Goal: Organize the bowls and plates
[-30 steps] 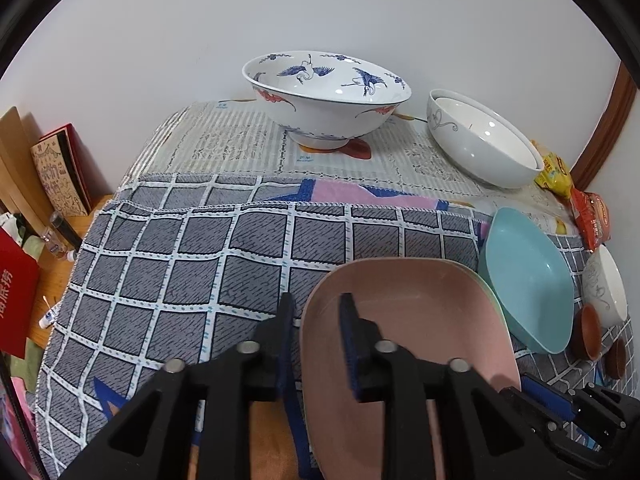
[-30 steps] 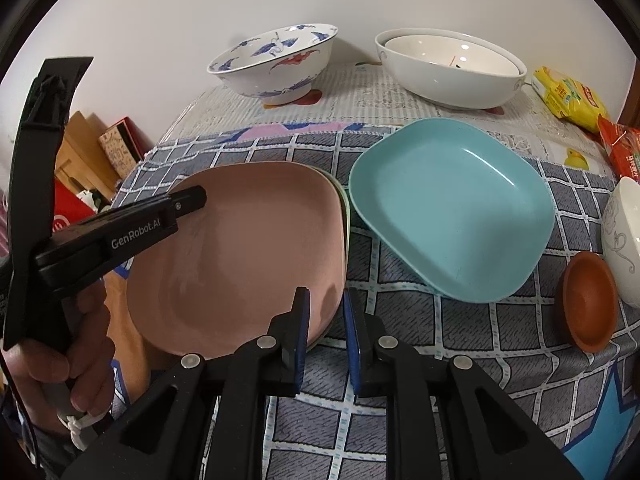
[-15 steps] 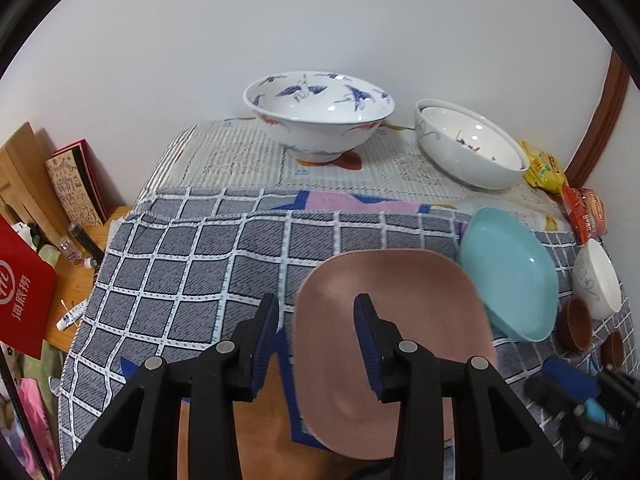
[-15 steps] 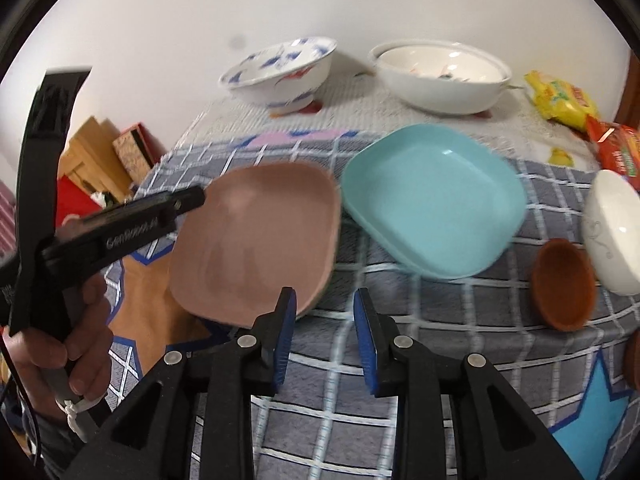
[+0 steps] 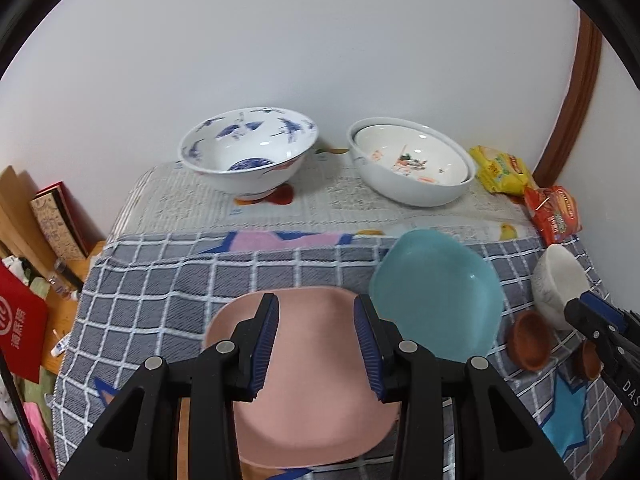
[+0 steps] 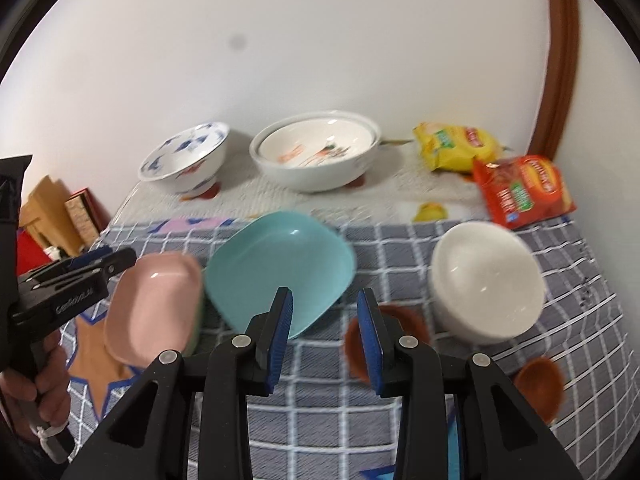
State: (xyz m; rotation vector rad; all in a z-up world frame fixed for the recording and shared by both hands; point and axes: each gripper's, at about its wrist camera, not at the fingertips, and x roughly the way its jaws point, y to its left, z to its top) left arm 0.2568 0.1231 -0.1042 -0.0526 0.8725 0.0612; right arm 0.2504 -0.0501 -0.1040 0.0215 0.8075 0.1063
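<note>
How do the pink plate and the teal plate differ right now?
The pink plate is pink and lies nearer the left gripper; the teal plate is teal and lies to its right. In the right wrist view a green edge shows under the pink plate; none shows under the teal plate. Both are shallow rounded squares on the checked cloth.

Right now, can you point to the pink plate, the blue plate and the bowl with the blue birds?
pink plate [image 5: 316, 412], left wrist view, on its flat middle.
blue plate [image 6: 280, 268], right wrist view, on its inside bottom.
bowl with the blue birds [image 5: 248, 152], left wrist view, on its inner wall.
</note>
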